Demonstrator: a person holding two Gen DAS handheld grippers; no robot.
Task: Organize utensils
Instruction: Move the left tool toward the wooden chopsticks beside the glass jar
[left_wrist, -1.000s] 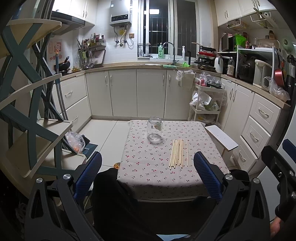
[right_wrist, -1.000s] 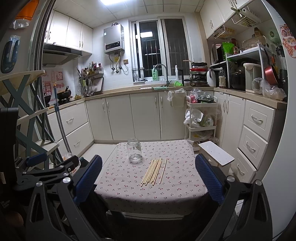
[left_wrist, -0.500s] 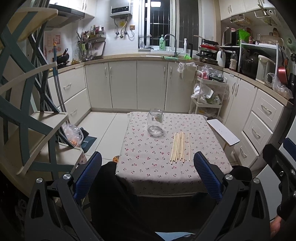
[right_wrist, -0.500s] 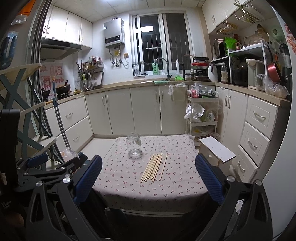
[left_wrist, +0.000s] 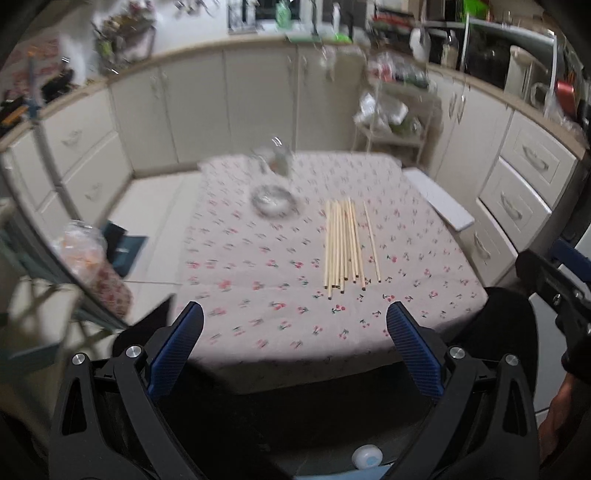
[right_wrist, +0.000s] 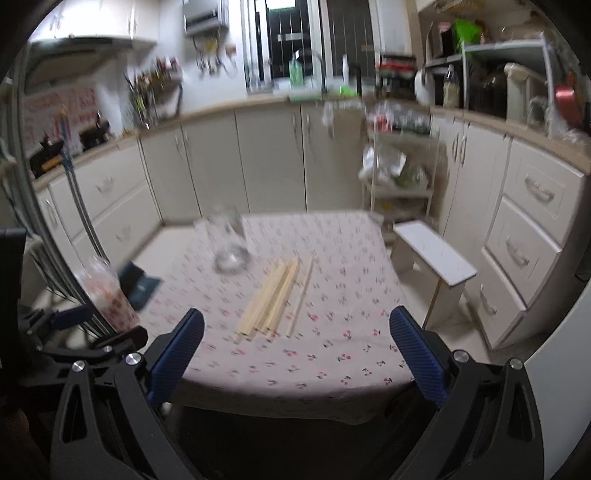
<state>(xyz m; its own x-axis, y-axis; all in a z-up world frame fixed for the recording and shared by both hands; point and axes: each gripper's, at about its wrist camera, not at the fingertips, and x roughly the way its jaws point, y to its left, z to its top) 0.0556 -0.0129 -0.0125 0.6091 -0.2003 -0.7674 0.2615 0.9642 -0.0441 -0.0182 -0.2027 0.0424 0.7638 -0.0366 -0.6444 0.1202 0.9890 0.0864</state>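
Note:
Several wooden chopsticks (left_wrist: 345, 243) lie side by side on a table with a cherry-print cloth (left_wrist: 258, 266); one stick lies slightly apart on the right. A clear glass jar (left_wrist: 275, 184), blurred by motion, stands upright behind and left of them. In the right wrist view the chopsticks (right_wrist: 275, 295) and jar (right_wrist: 231, 243) appear again. My left gripper (left_wrist: 295, 343) hangs open above the table's near edge, nothing between its blue pads. My right gripper (right_wrist: 295, 350) is open too, short of the chopsticks.
A white stool (right_wrist: 432, 254) stands at the table's right side. Cream cabinets (right_wrist: 266, 162) line the back and right walls, with a loaded wire cart (right_wrist: 399, 173) behind the table. A bag (left_wrist: 96, 258) and a wooden rack sit on the floor at left.
Both grippers have moved forward and tilted down towards the table, so the chopsticks and jar look nearer and larger. Both stay open. The chopsticks and jar have not moved.

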